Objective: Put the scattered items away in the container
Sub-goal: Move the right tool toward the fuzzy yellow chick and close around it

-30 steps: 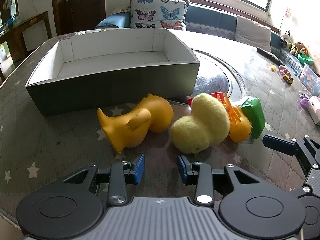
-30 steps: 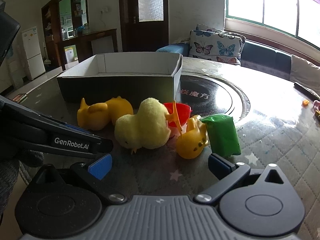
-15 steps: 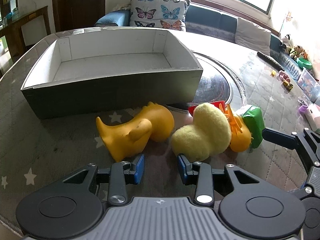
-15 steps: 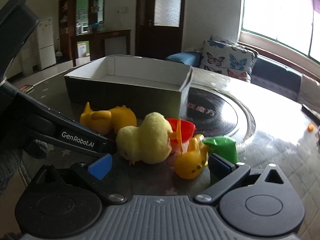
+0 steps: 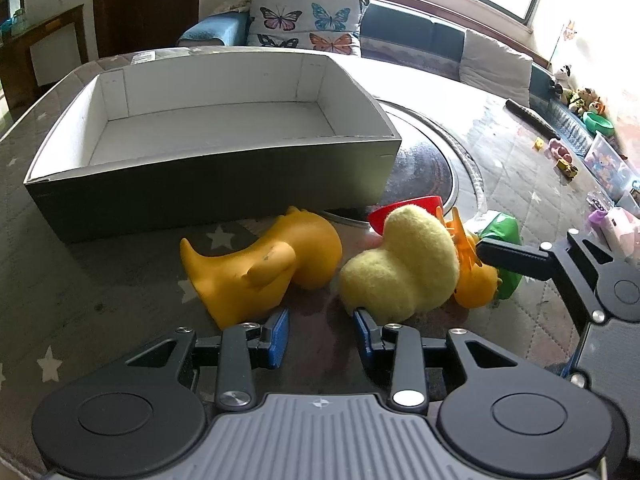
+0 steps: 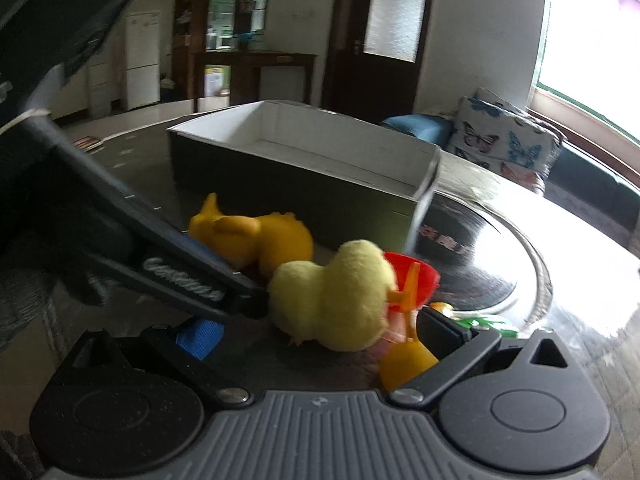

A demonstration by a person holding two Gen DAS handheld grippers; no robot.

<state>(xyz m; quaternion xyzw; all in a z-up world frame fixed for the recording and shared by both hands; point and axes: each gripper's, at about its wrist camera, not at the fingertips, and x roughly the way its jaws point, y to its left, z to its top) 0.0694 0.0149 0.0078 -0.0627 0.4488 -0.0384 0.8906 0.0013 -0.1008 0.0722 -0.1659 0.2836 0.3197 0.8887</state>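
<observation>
left wrist view: item, pale yellow fuzzy plush chick (image 5: 400,266), lying on its side on the grey star-printed quilted table cover (image 5: 80,280), in front of the near right corner of the dark-walled, white-lined open cardboard box (image 5: 200,188), which holds nothing visible. probably light, soft and compressible; a squeeze across the rounded body should hold, the pile giving grip; no fragile parts seen.

item, orange rubber duck (image 5: 260,264), on its side just left of the chick, tail toward the camera. likely light, hollow and smooth, so best pinched at the narrower neck or tail rather than the broad belly.

items behind the chick, crowded together: red plastic bowl (image 5: 408,208), small orange plastic toy (image 5: 474,280) with an orange clip-like piece against it, green plastic-wrapped pack (image 5: 500,232). contact between them cannot be told exactly.

left gripper (image 5: 320,334): jaws moderately apart, holding nothing, low over the gap between duck and chick, its right finger just beside the chick's base.

right gripper (image 6: 316,332): jaws spread wide, holding nothing, bracketing the chick and the small orange toy; this view is motion-blurred.

beyond: black glass turntable (image 5: 432,168), butterfly-print cushions (image 5: 308,20) on a sofa.
</observation>
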